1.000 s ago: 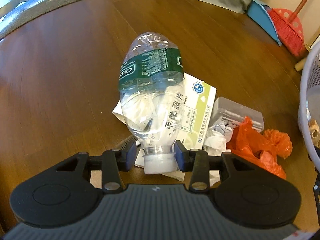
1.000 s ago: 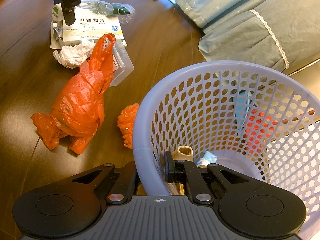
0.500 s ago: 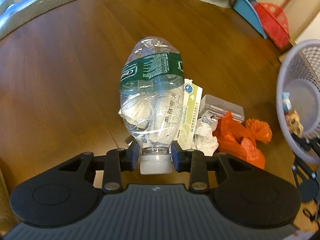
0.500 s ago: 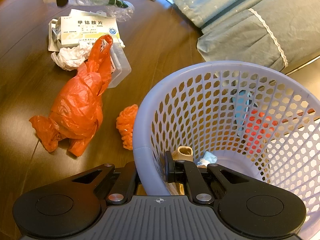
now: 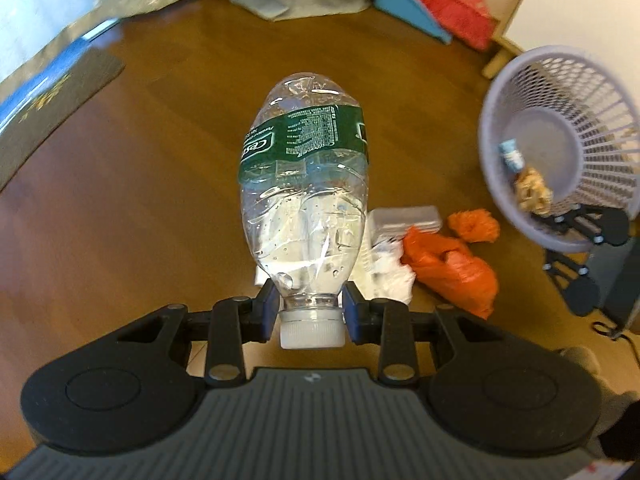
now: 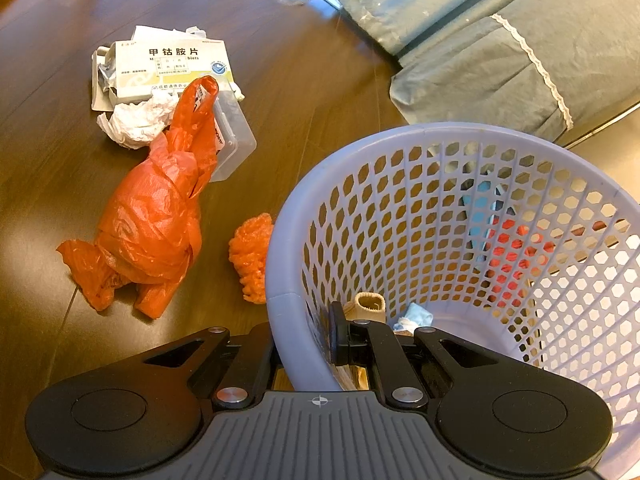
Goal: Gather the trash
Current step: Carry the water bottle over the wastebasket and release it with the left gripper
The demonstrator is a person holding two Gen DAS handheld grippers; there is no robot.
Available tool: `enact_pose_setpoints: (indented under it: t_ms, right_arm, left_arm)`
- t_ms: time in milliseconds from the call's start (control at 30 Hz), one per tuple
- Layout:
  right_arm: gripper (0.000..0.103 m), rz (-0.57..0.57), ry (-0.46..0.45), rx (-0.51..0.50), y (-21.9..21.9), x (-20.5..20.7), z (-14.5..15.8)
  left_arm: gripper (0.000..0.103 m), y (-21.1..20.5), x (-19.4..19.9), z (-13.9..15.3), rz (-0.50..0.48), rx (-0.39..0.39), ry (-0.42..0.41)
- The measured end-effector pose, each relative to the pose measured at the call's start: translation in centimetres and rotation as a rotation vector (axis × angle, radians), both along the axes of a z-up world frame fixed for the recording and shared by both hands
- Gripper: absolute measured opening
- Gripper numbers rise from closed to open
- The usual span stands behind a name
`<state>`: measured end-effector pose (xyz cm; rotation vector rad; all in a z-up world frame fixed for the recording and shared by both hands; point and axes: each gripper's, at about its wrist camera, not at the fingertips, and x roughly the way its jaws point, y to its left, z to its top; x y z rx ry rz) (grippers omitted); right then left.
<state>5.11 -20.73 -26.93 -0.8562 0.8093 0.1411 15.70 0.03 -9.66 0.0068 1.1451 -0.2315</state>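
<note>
The left claw (image 5: 312,316) is clamped on the neck of a crushed clear plastic bottle (image 5: 306,184), just above its white cap, holding it aloft over the wooden floor (image 5: 152,200). The right claw (image 6: 304,344) is closed on the rim of the lilac mesh basket (image 6: 280,248), one finger inside and one outside. Ahead and left of the right claw lie an orange plastic bag (image 6: 156,220), crumpled tissue (image 6: 136,122) and a medicine box (image 6: 172,68).
</note>
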Motion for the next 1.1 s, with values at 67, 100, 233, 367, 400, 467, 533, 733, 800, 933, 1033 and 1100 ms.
enact_pose_setpoints:
  t_ms: [67,100,233,367,400,467,533,733,800,933,1033,1100]
  right_arm:
    - [0.004,0.000,0.000,0.000,0.0,0.0,0.0]
    - [0.004,0.001,0.001,-0.001,0.0,0.0,0.0]
    - [0.004,0.003,0.002,-0.004,0.1,0.0,-0.1]
    - [0.004,0.003,0.002,-0.003,0.1,-0.1,-0.2]
    - [0.004,0.001,0.001,-0.001,0.1,-0.1,-0.2]
    - [0.004,-0.001,-0.002,0.002,0.1,-0.1,-0.2]
    - [0.004,-0.001,-0.003,0.005,0.1,-0.1,-0.2]
    - [0.004,-0.003,-0.009,0.014,0.0,-0.2,-0.2]
    - [0.004,-0.003,-0.008,0.014,-0.1,-0.1,-0.1]
    - [0.004,-0.005,-0.007,0.017,-0.3,-0.1,0.0]
    - [0.004,-0.010,-0.010,0.021,-0.4,-0.1,0.2]
    - [0.004,-0.012,-0.010,0.025,-0.4,0.0,0.2]
  left_arm:
    - [0.028,-0.5,0.3,0.7,-0.046,-0.018,0.004]
    - [0.028,-0.7,0.4,1.1,-0.073,-0.032,0.009]
    - [0.028,-1.9,0.7,2.5,-0.180,-0.066,0.037]
    - [0.028,-4.1,1.1,3.7,-0.296,-0.119,0.067]
    - [0.028,-4.9,1.2,3.9,-0.332,-0.133,0.073]
    - [0.028,-6.8,1.2,4.1,-0.416,-0.159,0.093]
    - [0.028,-8.7,1.4,4.0,-0.480,-0.176,0.102]
    - [0.030,-15.0,5.5,2.0,-0.554,-0.263,0.087]
    - [0.049,-16.8,7.3,1.2,-0.503,-0.309,0.043]
    - [0.052,-16.9,8.6,1.6,-0.390,-0.368,-0.041]
    - [0.052,-14.4,7.9,1.6,-0.281,-0.321,-0.102]
    - [0.052,-11.5,7.0,0.9,-0.167,-0.287,-0.121]
